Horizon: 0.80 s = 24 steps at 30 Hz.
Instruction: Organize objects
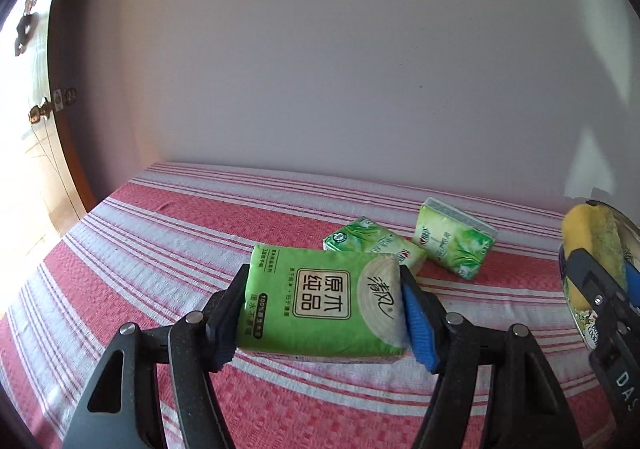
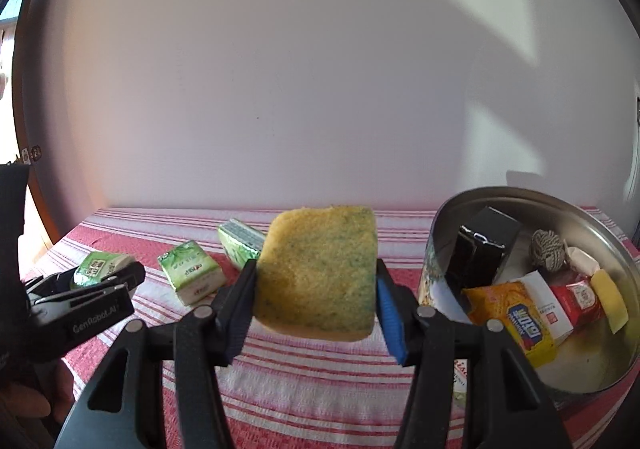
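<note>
My left gripper (image 1: 322, 313) is shut on a green tissue pack (image 1: 320, 305) and holds it just above the red-striped cloth (image 1: 160, 233). It also shows in the right wrist view (image 2: 98, 269). My right gripper (image 2: 316, 289) is shut on a yellow-green sponge (image 2: 316, 273), held above the cloth, left of a round metal tin (image 2: 452, 209). The sponge shows at the right edge of the left wrist view (image 1: 592, 249). Two smaller green tissue packs (image 1: 372, 245) (image 1: 452, 245) lie on the cloth behind the left gripper; they also show in the right wrist view (image 2: 192, 273) (image 2: 240, 241).
The tin holds a black box (image 2: 480, 249), a twine ball (image 2: 546, 249), a yellow snack pack (image 2: 516, 317), a red tube (image 2: 576, 301) and a yellow piece (image 2: 612, 301). A plain wall (image 1: 320, 49) stands behind the table. A wooden door frame (image 1: 64, 153) is at the left.
</note>
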{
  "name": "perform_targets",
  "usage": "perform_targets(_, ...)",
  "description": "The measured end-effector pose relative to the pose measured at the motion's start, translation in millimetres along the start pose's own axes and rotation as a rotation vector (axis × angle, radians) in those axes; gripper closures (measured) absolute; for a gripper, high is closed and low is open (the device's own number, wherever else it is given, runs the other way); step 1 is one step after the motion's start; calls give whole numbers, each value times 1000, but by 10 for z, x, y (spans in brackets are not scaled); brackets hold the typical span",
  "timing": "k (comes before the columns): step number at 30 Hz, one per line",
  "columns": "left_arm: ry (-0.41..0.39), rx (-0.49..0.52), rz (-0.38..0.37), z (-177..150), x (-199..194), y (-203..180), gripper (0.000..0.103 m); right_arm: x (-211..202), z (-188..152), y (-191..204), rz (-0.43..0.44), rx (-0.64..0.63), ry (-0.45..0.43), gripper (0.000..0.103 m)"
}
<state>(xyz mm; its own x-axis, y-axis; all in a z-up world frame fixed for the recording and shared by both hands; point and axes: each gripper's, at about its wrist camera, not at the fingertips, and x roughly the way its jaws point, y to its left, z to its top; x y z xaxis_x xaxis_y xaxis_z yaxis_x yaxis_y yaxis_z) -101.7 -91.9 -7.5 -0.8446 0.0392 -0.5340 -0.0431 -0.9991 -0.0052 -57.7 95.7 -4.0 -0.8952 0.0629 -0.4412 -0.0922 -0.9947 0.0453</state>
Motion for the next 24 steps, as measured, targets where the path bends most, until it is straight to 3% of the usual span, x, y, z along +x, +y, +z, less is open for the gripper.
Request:
perform_targets(5, -90, 67, 88, -50, -241, -216, 33, -145, -16, 73, -23, -44, -61, 48)
perform_targets(8, -102, 64, 110, -58, -332, -195, 33, -247, -45, 88, -31, -66, -82, 47)
perform_targets(24, -97, 42, 93, -253, -463, -378, 33, -523, -188, -91, -50, -67, -83, 47)
